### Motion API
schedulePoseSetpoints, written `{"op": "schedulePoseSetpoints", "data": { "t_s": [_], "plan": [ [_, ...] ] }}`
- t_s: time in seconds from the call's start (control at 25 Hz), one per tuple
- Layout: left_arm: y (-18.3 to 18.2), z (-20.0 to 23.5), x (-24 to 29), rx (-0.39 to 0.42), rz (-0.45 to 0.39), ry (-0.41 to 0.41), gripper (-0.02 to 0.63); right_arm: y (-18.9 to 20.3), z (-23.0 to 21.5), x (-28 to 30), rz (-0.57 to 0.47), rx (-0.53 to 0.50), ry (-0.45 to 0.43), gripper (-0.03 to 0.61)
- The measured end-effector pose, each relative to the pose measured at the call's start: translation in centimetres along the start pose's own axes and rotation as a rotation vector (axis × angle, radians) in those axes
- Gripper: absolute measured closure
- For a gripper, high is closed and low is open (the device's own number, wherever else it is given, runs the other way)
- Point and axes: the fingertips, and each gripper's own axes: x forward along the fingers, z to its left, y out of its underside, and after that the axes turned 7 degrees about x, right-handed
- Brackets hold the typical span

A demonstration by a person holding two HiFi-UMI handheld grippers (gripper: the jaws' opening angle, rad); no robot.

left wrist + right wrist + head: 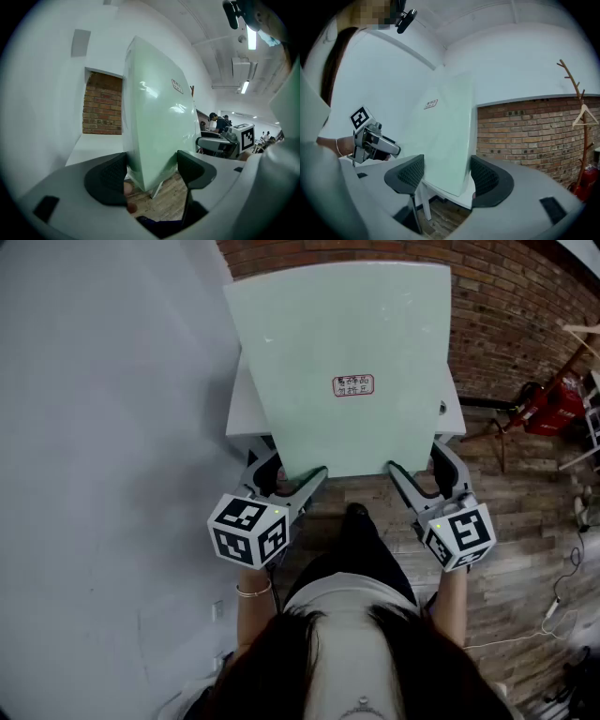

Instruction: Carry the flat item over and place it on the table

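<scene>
A pale green flat board (347, 352) with a small red-framed label is held tilted, close to upright, above a white table (242, 413). My left gripper (295, 472) is shut on its near left corner, and my right gripper (417, 463) is shut on its near right corner. In the left gripper view the board (154, 126) fills the gap between the dark pads (110, 180) of the left gripper (150, 176). In the right gripper view the board (445, 136) stands between the jaws of the right gripper (447, 176), with the table's (461, 199) edge just below it.
A brick wall (506, 296) stands behind the table and a plain white wall (94, 427) to its left. On the wooden floor at the right are a red object (553, 404) and cables (562, 587). A wooden coat stand (576, 117) rises at the right.
</scene>
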Motion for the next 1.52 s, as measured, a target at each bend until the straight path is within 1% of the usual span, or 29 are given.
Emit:
{"op": "schedulePoseSetpoints", "data": {
  "t_s": [0.2,0.52,0.72,0.92,1.04,1.2,1.52],
  "plan": [
    [0.3,0.5,0.6,0.003,0.0,0.005,0.265,0.5,-0.3,0.6,-0.003,0.001,0.002,0.239],
    [-0.2,0.9,2.0,-0.008,-0.003,0.005,0.265,0.4,-1.6,1.4,-0.008,0.012,0.0,0.239],
    [0.3,0.9,1.4,-0.009,-0.003,-0.007,0.265,0.7,-1.0,1.4,-0.003,0.004,-0.012,0.239],
    [-1.8,3.5,6.8,-0.023,0.009,0.002,0.265,-0.2,-5.7,5.5,0.005,0.02,-0.007,0.239],
    [-2.2,4.1,7.7,-0.024,0.015,0.0,0.265,-0.4,-6.5,6.5,0.006,0.022,-0.009,0.239],
    [-3.6,6.1,10.9,-0.019,0.028,0.001,0.265,-0.9,-9.1,9.3,0.01,0.023,-0.005,0.239],
    [-4.6,8.7,14.0,-0.029,0.037,-0.007,0.267,-1.3,-11.5,12.9,0.018,0.02,-0.014,0.239]
  ]
}}
